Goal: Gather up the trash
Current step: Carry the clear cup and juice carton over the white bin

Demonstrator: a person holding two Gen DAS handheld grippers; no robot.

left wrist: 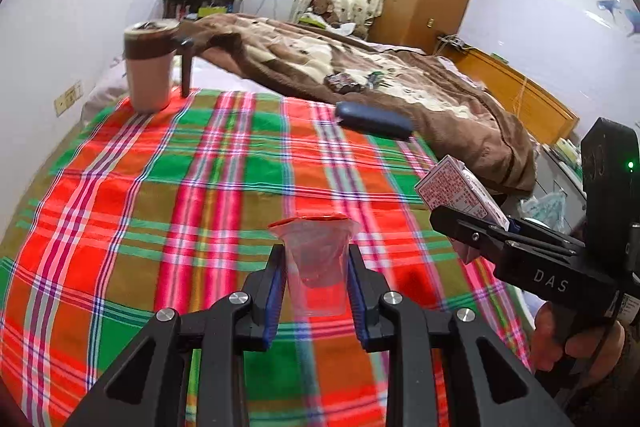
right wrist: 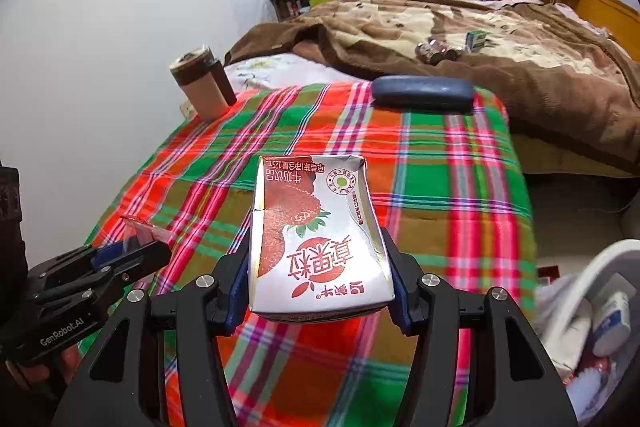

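Note:
My left gripper (left wrist: 316, 267) is shut on a clear plastic cup with a red rim (left wrist: 316, 259), held above the plaid tablecloth (left wrist: 160, 187). My right gripper (right wrist: 320, 267) is shut on a strawberry milk carton (right wrist: 316, 235), also above the cloth. The right gripper with the carton (left wrist: 460, 195) shows at the right in the left wrist view. The left gripper with the cup (right wrist: 140, 233) shows at the lower left in the right wrist view.
A brown-and-beige tumbler (left wrist: 150, 67) stands at the table's far left corner. A dark blue case (left wrist: 374, 121) lies at the far edge. Behind is a bed with a brown blanket (right wrist: 480, 39) bearing a wrapper (right wrist: 436, 51) and small carton (right wrist: 476, 39). A bin (right wrist: 592, 327) with trash sits right.

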